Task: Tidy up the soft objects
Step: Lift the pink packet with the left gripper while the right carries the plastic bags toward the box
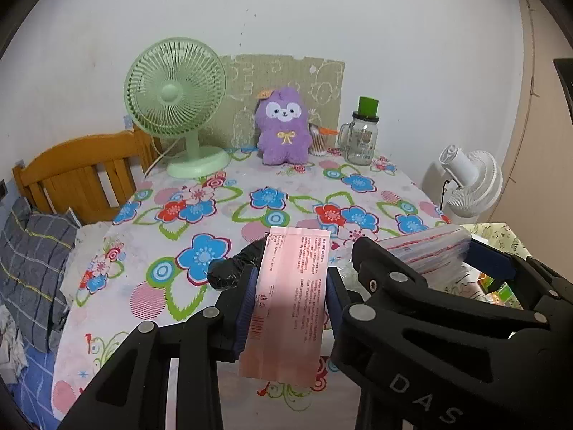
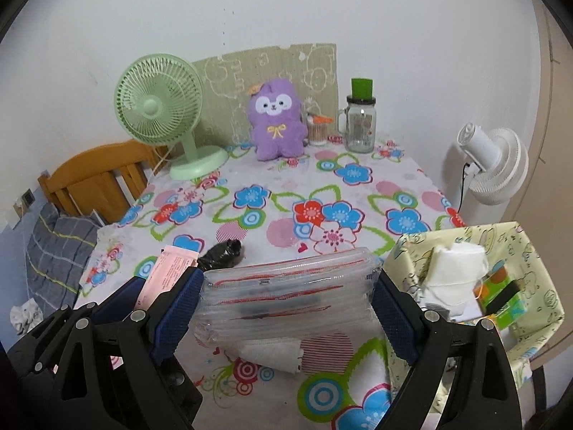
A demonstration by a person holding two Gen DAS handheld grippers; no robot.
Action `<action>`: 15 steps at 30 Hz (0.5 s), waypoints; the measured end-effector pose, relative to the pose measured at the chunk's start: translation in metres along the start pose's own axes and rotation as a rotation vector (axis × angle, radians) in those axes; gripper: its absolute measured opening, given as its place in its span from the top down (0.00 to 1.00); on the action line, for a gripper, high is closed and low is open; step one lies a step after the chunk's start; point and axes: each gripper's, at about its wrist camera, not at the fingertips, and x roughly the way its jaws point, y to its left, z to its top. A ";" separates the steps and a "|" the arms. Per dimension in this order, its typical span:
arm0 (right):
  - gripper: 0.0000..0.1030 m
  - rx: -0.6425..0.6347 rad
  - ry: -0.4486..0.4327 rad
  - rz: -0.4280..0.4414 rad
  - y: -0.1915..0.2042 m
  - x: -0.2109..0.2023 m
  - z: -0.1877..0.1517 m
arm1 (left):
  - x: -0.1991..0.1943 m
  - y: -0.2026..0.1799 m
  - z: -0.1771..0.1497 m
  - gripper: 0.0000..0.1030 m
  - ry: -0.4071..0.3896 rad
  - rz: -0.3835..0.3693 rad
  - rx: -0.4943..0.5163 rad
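The left gripper (image 1: 292, 297) reaches forward over the near edge of the flowered tabletop (image 1: 286, 193), its jaws clamped on a pink packet (image 1: 290, 304) that stands upright between them, above the cloth. A black wad (image 1: 238, 263) lies on the tabletop just ahead of its left jaw. The right gripper (image 2: 288, 308), close beside it, points the same way with its jaws closed wide around a stack of clear zip bags (image 2: 286, 294), held level. To the right of its right jaw sits a pale patterned fabric bin (image 2: 537, 326) holding a white cloth roll (image 2: 454, 265).
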 end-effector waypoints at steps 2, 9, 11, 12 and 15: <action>0.10 0.002 -0.013 0.007 -0.002 -0.007 0.001 | -0.007 -0.003 0.001 0.63 -0.013 0.002 0.002; 0.10 0.009 -0.052 0.012 -0.011 -0.029 0.004 | -0.024 -0.016 0.005 0.63 -0.044 0.002 0.014; 0.10 0.013 -0.058 0.013 -0.016 -0.034 0.005 | -0.028 -0.021 0.006 0.63 -0.050 0.002 0.017; 0.10 0.014 -0.059 0.016 -0.019 -0.036 0.006 | -0.029 -0.024 0.006 0.63 -0.052 0.002 0.018; 0.10 0.009 -0.073 0.012 -0.027 -0.043 0.007 | -0.032 -0.033 0.007 0.63 -0.060 -0.005 0.007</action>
